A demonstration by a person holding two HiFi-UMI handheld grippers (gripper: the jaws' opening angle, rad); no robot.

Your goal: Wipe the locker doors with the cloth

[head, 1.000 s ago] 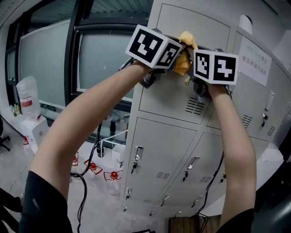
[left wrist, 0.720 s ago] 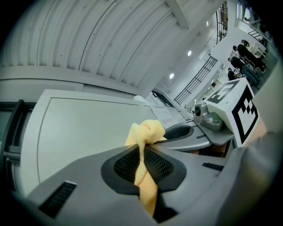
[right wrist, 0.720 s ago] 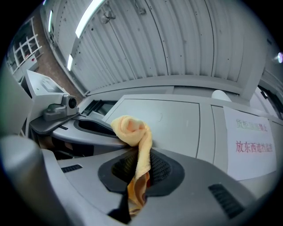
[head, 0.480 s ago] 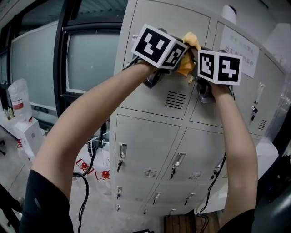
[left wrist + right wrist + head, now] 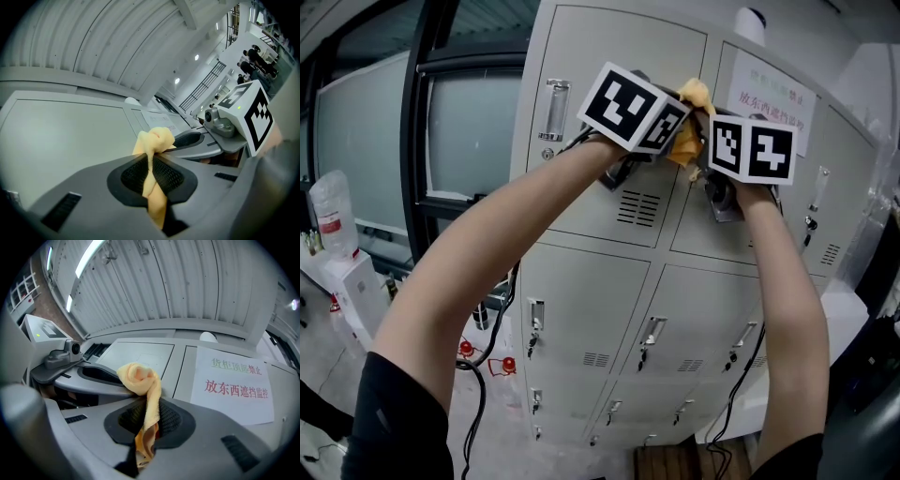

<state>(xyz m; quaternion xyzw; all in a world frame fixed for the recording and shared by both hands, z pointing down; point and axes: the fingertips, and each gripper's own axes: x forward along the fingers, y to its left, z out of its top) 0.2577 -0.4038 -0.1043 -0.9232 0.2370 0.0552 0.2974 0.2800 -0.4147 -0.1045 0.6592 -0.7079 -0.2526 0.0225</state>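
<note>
grey locker doors [image 5: 609,84], paper notice [image 5: 234,385], window [image 5: 478,141] | left gripper [image 5: 150,164], right gripper [image 5: 147,420]: fingers [image 5: 132,176] clamped on yellow cloth [image 5: 688,141]

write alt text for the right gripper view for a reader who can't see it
The right tongs are shut on a yellow cloth, its bunched end sticking up past them. The left tongs sit close at the left, before grey locker doors bearing a white paper notice.

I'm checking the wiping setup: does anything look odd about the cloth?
Yes: the cloth is twisted into a wad, pinched in both left tongs and right tongs, not spread flat on the locker door.
</note>
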